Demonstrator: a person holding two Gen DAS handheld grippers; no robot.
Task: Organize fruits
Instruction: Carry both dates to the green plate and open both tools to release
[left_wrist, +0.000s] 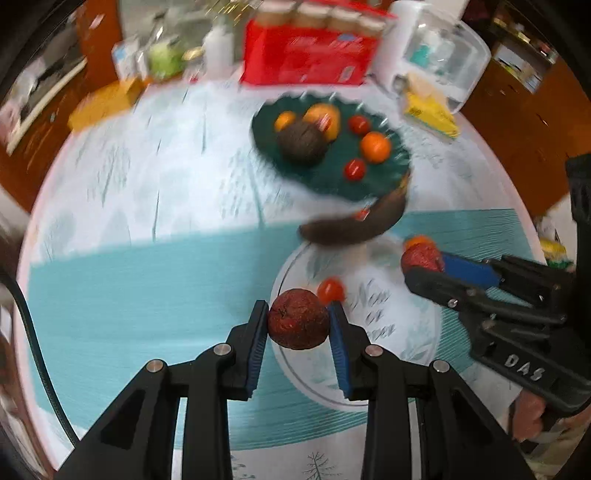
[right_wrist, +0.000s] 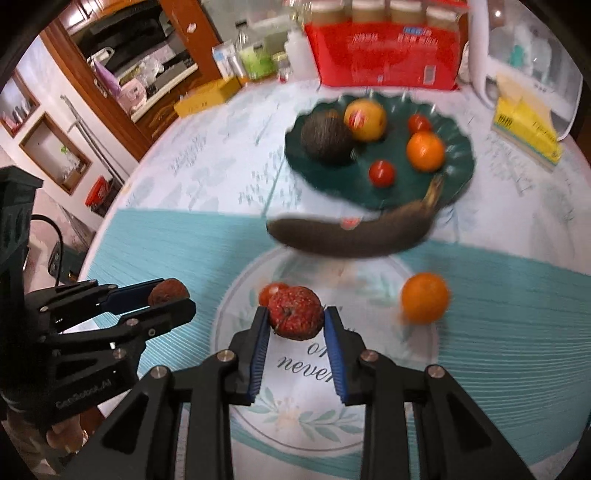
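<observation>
My left gripper (left_wrist: 298, 314) is shut on a dark red round fruit (left_wrist: 297, 324); it also shows in the right wrist view (right_wrist: 168, 291). My right gripper (right_wrist: 295, 314) is shut on a red bumpy fruit (right_wrist: 294, 312), seen from the left wrist too (left_wrist: 422, 257). Both hold their fruit above a white printed plate (right_wrist: 295, 424). A small tomato (right_wrist: 271, 291) lies on that plate. An orange (right_wrist: 424, 302) sits right of the plate. A dark green plate (right_wrist: 384, 192) farther back holds an avocado (right_wrist: 325, 137), a yellow apple (right_wrist: 365, 116), an orange and two tomatoes. A dark banana (right_wrist: 347, 234) leans on its near rim.
The round table has a teal and white cloth (right_wrist: 155, 251). At the back stand a red box (right_wrist: 384, 55) with jars, bottles, a yellow box (right_wrist: 207, 96), a yellow packet (right_wrist: 526, 127) and a clear container (right_wrist: 532, 51). A wooden cabinet (right_wrist: 122, 74) stands at the left.
</observation>
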